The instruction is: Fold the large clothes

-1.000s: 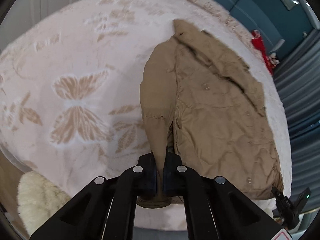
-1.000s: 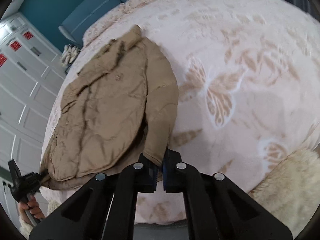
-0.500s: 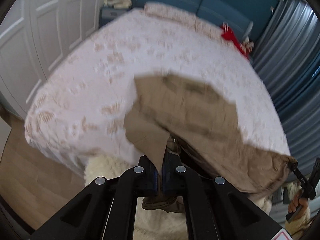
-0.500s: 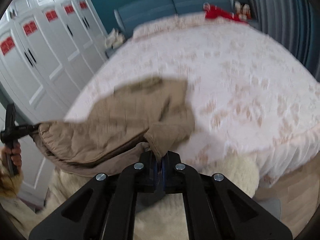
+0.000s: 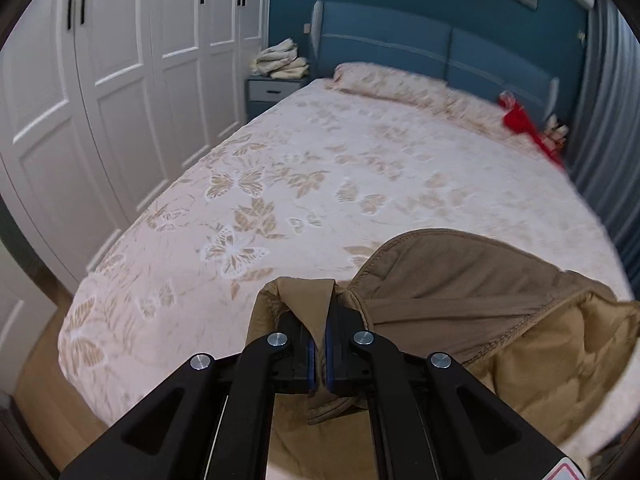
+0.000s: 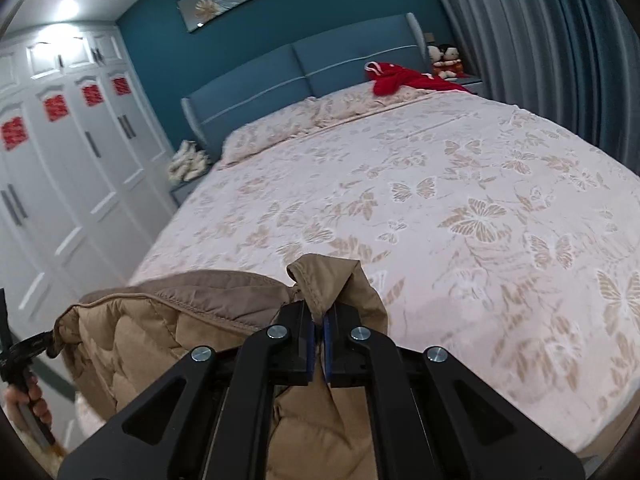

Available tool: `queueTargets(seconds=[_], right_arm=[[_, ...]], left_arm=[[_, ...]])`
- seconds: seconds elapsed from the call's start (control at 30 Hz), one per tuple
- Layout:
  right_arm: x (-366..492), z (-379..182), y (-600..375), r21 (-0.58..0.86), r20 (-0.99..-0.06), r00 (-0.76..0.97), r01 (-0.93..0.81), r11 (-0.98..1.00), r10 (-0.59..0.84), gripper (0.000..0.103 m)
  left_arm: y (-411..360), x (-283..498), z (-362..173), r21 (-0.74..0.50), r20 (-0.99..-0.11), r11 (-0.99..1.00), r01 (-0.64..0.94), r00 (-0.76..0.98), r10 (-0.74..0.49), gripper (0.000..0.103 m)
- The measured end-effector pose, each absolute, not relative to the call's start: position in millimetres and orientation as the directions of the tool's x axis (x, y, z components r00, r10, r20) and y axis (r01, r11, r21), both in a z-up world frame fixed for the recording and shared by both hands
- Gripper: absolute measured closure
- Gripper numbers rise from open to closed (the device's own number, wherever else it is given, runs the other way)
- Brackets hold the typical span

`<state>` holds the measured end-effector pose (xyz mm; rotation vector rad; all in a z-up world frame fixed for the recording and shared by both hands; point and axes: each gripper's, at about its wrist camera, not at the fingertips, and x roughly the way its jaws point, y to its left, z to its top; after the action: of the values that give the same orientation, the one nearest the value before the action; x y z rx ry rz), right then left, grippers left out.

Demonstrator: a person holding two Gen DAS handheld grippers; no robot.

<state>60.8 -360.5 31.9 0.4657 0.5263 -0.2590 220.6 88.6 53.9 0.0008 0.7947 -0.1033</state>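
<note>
**Jacket lifted clear of the bed, both corners still pinched**

Bedroom: bed [image 5: 360, 184] with a pale butterfly-print cover, blue headboard [image 6: 304, 68] at the far end, white wardrobe doors [image 5: 120, 80] along the left wall, grey curtains [image 6: 560, 40] on the right. A red garment [image 6: 400, 78] lies at the far right by the pillows.

Change over the last second: the tan padded jacket [image 5: 480, 304] lay spread flat on the cover with both claws low at its near edge. It now hangs off the mattress at the near end, bunched and sagging between the two claws, and the bed surface beyond it is bare. Both views have swung up to take in the whole room.

Left gripper [image 5: 319, 344]: jaws fully closed on a fold of jacket fabric. Right gripper [image 6: 319, 344]: likewise closed on a fold at the opposite end. In the right wrist view the left claw shows at the far left edge, a hand around its handle, with the jacket's edge stretched to it.

Judgement: the garment is airborne for a re-lay or a fold-over. Nothing is folded yet. Next it needs to go back down on the cover flat, with the span between the claws kept taut so the quilted lining does not crumple.
</note>
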Motion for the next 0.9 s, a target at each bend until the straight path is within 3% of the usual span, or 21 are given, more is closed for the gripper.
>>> queueTargets(seconds=[0.37, 0.9], right_arm=[[156, -52, -373, 0.308, -0.655, 0.738, 0.456, 0.835, -0.161, 0.101], [197, -123, -369, 0.218, -0.754, 0.633, 0.493, 0.842, -0.175, 0.101]], left_arm=[[61, 299, -41, 0.073, -0.798, 0.997, 0.041, 0.602, 0.033, 0.100], [40, 327, -111, 0.155, -0.834, 0.987, 0.051, 0.542, 0.103, 0.100]])
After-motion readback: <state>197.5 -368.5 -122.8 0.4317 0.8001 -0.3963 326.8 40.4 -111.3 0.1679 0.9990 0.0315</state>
